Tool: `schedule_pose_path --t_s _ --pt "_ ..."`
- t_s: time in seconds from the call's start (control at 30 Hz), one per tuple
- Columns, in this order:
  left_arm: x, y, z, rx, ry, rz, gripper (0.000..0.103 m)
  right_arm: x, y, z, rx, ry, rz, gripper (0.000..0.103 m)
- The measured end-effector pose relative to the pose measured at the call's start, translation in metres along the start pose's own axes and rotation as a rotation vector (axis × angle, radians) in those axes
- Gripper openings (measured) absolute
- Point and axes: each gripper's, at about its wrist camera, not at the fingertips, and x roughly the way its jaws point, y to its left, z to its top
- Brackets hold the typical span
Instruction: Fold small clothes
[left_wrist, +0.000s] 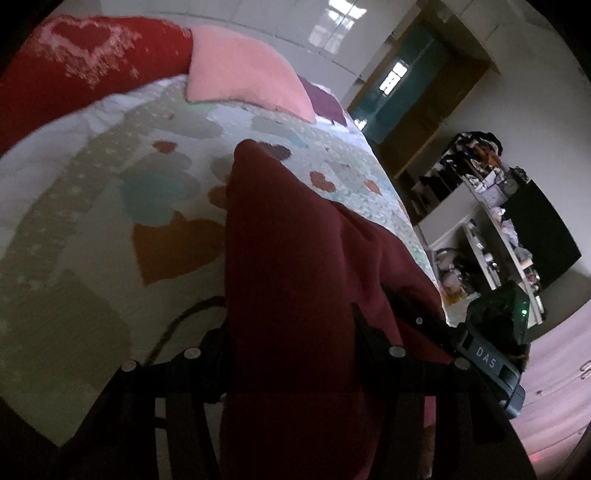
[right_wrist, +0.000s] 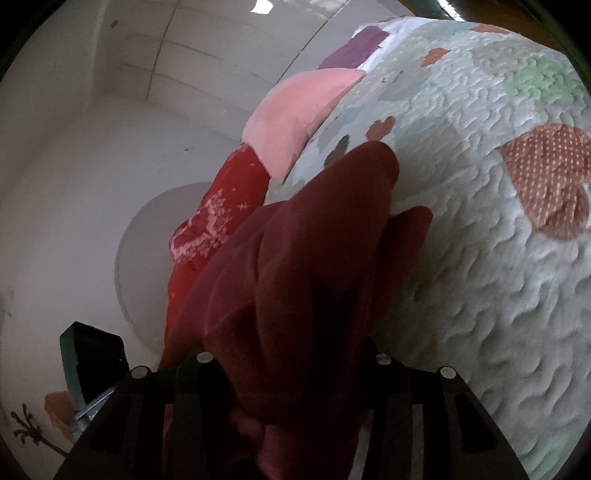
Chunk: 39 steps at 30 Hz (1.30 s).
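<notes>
1. Maroon garment (left_wrist: 295, 258) lifted over the quilted bed (left_wrist: 92, 221), long axis running forward from both claws.
2. Left gripper (left_wrist: 291, 354) and right gripper (right_wrist: 295, 369) each clamp an edge; neither nearer.

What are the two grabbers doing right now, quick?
Left gripper: shut on the dark red garment, which drapes over the quilt.
Right gripper: shut on the same dark red garment, bunched between its fingers.
</notes>
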Motion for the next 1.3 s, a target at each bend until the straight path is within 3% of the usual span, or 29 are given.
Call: schedule_pose_path --t_s 0.17,0.53,1.3 --pt "-0.020 0.005 -0.005 0.038 -0.062 0.059 0.054 0.007 0.018 -0.016 -0.010 -0.001 0.012 0.047" --pt "-0.027 0.045 0.007 0.012 -0.124 0.087 0.054 0.041 0.062 -0.030 -0.128 0.025 -0.047 0.047" --pt "0.035 0.067 0.058 0.052 -0.118 0.119 0.054 0.117 0.053 0.029 -0.193 0.044 -0.146 0.047"
